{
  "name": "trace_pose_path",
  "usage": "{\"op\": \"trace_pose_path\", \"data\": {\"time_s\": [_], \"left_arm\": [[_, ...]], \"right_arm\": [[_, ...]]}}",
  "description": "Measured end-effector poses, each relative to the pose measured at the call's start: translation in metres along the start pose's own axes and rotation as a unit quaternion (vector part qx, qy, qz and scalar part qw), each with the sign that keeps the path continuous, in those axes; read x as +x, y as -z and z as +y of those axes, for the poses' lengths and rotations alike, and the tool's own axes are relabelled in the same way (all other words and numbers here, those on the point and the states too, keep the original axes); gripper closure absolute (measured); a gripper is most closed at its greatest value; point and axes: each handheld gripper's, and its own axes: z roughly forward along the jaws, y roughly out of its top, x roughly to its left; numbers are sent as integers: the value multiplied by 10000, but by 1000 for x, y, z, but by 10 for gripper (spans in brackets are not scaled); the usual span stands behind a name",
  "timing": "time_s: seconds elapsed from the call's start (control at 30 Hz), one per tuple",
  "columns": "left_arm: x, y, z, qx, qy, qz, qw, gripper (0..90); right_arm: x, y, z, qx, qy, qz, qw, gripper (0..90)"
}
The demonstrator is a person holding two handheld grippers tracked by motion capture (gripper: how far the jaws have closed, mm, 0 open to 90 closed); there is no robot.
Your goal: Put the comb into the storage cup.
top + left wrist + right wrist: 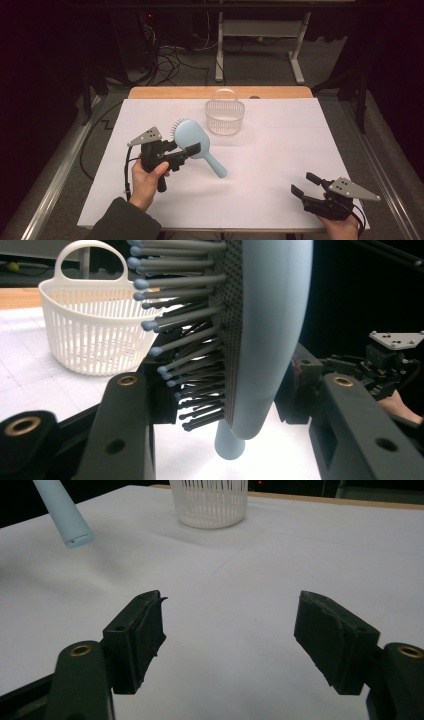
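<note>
A light blue hairbrush [192, 136] is held above the white table cover at left centre, its head between the jaws of my left gripper [182, 148], which is shut on it. Its handle slants down to the right. In the left gripper view the brush [267, 335] stands on edge, bristles facing left, with the left gripper [225, 390] clamped across its head. My right gripper [303, 183] hovers low near the front right corner, open with nothing between its fingers. In the right gripper view that gripper [230, 630] stands wide over bare sheet, and the brush handle tip [67, 520] shows at upper left.
A white slatted plastic basket [225, 117] with a hoop handle stands at the back centre of the table, also in the left gripper view [95, 330] and the right gripper view [210, 502]. The white sheet [280, 150] covers the wooden table. Cables and a desk frame lie beyond the far edge.
</note>
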Motion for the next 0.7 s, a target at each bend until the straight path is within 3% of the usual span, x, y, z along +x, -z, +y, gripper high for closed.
{"op": "trace_pose_path", "data": {"time_s": [0.17, 0.37, 0.7], "left_arm": [[1, 0, 8, 21, -61, 47, 10000, 531], [3, -3, 17, 9, -99, 80, 9999, 531], [7, -8, 27, 2, -67, 122, 9999, 530]], "right_arm": [[-5, 1, 0, -123, -71, -80, 9999, 287], [-13, 1, -2, -206, -331, -145, 9991, 282], [-12, -1, -2, -235, -357, -98, 9990, 280]]}}
